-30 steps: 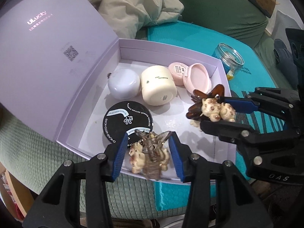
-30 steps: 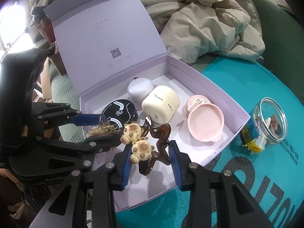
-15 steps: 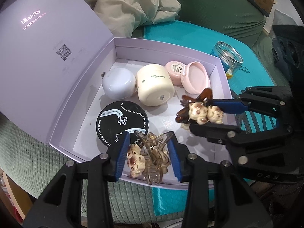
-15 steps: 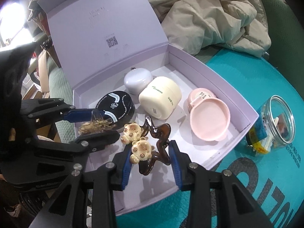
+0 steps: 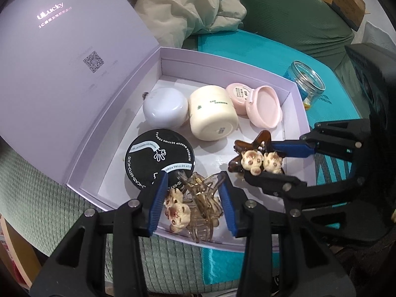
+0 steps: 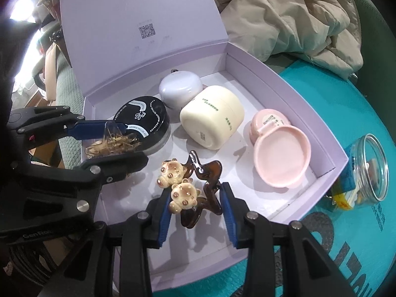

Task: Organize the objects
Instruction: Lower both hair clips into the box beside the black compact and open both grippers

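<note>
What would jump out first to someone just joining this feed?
Two bear-decorated hair claws, one clamped in each gripper above the open lilac gift box: the dark brown claw in the right gripper, the pale translucent claw in the left gripper. Behind them in the box sit a black powder jar, a cream jar lying on its side and an open pink compact.

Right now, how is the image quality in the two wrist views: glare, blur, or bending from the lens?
Left wrist view: sharp; the lens bends the lilac box edges; glare on the lid's printed logo, and the corners are dark. Right wrist view: also sharp, with a blown-out bright patch at upper left, dark corners, and soft shadows under the brown hair clip.
</note>
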Available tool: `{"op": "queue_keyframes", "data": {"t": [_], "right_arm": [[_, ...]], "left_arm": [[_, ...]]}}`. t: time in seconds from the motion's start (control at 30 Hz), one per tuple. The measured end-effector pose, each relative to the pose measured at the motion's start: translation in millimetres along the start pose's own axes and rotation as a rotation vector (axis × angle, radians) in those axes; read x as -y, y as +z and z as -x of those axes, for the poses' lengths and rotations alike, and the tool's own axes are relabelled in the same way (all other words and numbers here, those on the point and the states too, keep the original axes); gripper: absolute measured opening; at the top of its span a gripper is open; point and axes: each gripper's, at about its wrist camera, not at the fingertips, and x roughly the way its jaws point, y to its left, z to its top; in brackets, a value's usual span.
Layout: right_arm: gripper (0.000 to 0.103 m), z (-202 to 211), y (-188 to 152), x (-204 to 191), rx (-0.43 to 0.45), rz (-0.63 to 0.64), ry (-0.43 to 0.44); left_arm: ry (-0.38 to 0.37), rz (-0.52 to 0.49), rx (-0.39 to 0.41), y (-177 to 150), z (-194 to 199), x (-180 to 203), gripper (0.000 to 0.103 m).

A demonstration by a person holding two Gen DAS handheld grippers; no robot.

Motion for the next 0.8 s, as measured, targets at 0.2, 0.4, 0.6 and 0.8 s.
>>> {"op": "queue_keyframes", "data": {"t": [0.2, 0.4, 0.6, 0.8], "right_arm": [[0.038, -5, 3, -4, -0.015, 0.022, -0.037], [0.053, -4, 3, -6, -0.021, 0.024, -0.03], [0.053, 6, 2, -4, -0.001, 0.008, -0.046], [0.053, 15, -2, -1, 0.015, -0.008, -0.062]], "left_arm": [[0.009, -0.003, 0.007, 0, 0, -2, 0.041], [0.021, 0.007, 0.007, 3, -3, -3, 0.046], [0.04, 0.023, 0.003, 4, -4, -5, 0.057], [0.042, 0.043, -0.004, 5, -3, -6, 0.057]]}}
